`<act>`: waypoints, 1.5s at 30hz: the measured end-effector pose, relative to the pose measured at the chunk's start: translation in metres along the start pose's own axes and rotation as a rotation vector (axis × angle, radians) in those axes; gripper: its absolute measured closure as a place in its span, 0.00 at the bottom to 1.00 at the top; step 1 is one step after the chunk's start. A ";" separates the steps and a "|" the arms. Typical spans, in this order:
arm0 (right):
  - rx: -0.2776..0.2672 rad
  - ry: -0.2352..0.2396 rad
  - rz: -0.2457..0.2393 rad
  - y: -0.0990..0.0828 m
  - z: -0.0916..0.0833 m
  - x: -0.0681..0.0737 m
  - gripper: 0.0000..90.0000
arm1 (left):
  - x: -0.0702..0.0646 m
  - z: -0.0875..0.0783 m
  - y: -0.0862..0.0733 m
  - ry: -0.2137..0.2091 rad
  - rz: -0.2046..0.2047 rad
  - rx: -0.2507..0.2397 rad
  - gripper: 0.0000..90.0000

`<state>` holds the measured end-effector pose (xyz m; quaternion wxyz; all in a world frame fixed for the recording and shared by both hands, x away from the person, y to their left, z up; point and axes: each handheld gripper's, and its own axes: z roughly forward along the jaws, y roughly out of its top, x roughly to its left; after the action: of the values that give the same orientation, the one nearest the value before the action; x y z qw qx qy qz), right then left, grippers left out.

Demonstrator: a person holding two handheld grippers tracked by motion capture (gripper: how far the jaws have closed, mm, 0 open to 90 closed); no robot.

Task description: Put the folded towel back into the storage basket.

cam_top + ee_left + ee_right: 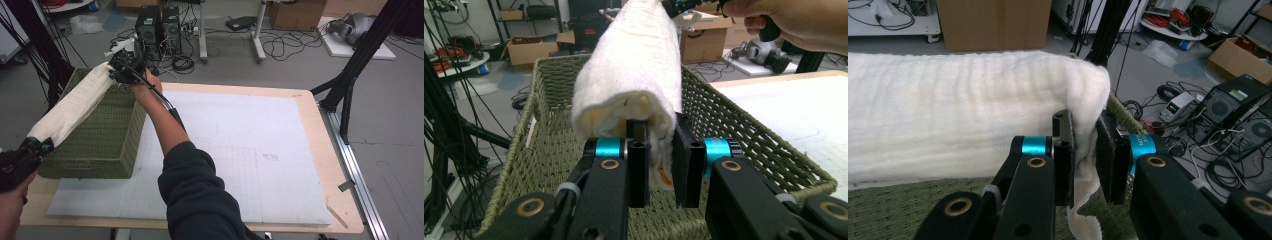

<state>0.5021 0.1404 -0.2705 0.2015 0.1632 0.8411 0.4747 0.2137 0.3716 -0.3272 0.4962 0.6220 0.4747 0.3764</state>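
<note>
A cream folded cloth (75, 102) is stretched like a long roll above the green woven basket (107, 137). My left gripper (35, 147) is shut on its near end at the basket's front left corner. In the left gripper view that gripper (659, 165) pinches the cloth (634, 70) over the basket (749, 135). My right gripper (120, 67) is shut on the far end, over the basket's back rim. The right gripper view shows that gripper (1084, 160) clamping the cloth (958, 110), with a loose tail hanging below the jaws.
The basket stands on the left part of a white foam mat (240, 145) that covers the wooden table (320, 150). Black stand legs (350, 80) rise at the table's right. Computer boxes (157, 30) and cables lie on the floor behind.
</note>
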 end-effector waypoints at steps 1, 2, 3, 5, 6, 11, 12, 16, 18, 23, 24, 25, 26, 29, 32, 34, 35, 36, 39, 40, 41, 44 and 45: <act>0.000 -0.002 0.004 0.000 0.000 0.000 0.89 | 0.000 0.002 0.000 0.002 0.003 0.003 0.88; -0.002 -0.005 0.005 0.000 0.001 -0.001 0.89 | 0.000 0.003 0.001 0.005 0.007 0.008 0.88; -0.003 -0.005 0.009 -0.001 0.001 -0.002 0.88 | 0.001 0.005 0.001 0.009 0.015 0.015 0.88; 0.000 -0.010 0.018 -0.002 0.003 -0.004 0.88 | 0.003 0.007 0.000 0.020 0.010 0.024 0.86; 0.008 -0.015 0.008 -0.003 0.005 -0.004 0.87 | 0.004 0.008 -0.001 0.025 0.003 0.040 0.83; 0.033 -0.045 0.041 -0.012 0.011 -0.006 0.67 | 0.009 0.001 -0.005 0.055 -0.001 0.041 0.46; 0.045 -0.047 0.041 -0.013 0.011 -0.007 0.65 | 0.010 -0.003 -0.004 0.071 -0.007 0.034 0.42; 0.039 -0.046 0.038 -0.016 0.002 -0.009 0.61 | 0.015 -0.012 0.001 0.071 -0.026 -0.005 0.41; 0.036 -0.029 0.028 -0.018 -0.005 -0.010 0.59 | 0.013 -0.013 0.003 0.063 -0.022 -0.014 0.41; 0.019 -0.011 0.029 -0.026 -0.026 -0.013 0.50 | 0.002 -0.007 0.005 0.009 -0.037 -0.027 0.41; 0.015 -0.010 0.033 -0.028 -0.032 -0.015 0.48 | 0.000 -0.005 0.005 -0.017 -0.048 -0.024 0.40; 0.008 0.001 0.040 -0.031 -0.037 -0.016 0.46 | -0.003 -0.003 0.006 -0.039 -0.053 -0.026 0.40; 0.002 0.020 0.056 -0.035 -0.043 -0.018 0.43 | -0.006 -0.001 0.006 -0.056 -0.053 -0.034 0.40; -0.002 0.029 0.063 -0.044 -0.060 -0.022 0.36 | -0.014 0.006 0.009 -0.097 -0.068 -0.046 0.35; -0.003 0.028 0.077 -0.053 -0.078 -0.026 0.29 | -0.023 0.014 0.010 -0.129 -0.077 -0.049 0.31; -0.008 0.021 0.101 -0.062 -0.092 -0.031 0.22 | -0.030 0.020 0.011 -0.153 -0.083 -0.051 0.29; -0.007 0.021 0.118 -0.066 -0.099 -0.033 0.21 | -0.034 0.023 0.010 -0.169 -0.085 -0.054 0.28; -0.014 0.024 0.129 -0.071 -0.106 -0.035 0.21 | -0.038 0.026 0.010 -0.184 -0.085 -0.055 0.28; -0.012 0.015 0.136 -0.086 -0.127 -0.040 0.21 | -0.051 0.037 0.011 -0.221 -0.073 -0.042 0.27; -0.013 0.011 0.144 -0.092 -0.133 -0.042 0.20 | -0.055 0.040 0.011 -0.231 -0.069 -0.038 0.27; -0.016 0.007 0.152 -0.097 -0.139 -0.044 0.20 | -0.059 0.044 0.011 -0.240 -0.063 -0.033 0.27; -0.017 -0.009 0.171 -0.110 -0.157 -0.049 0.18 | -0.072 0.054 0.011 -0.274 -0.043 -0.032 0.27; -0.019 -0.013 0.176 -0.114 -0.162 -0.049 0.18 | -0.076 0.057 0.011 -0.294 -0.038 -0.040 0.27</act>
<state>0.4552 -0.0582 -0.2844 0.1661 0.2378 0.8175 0.4976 0.2492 0.2829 -0.3289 0.5795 0.6515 0.4009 0.2812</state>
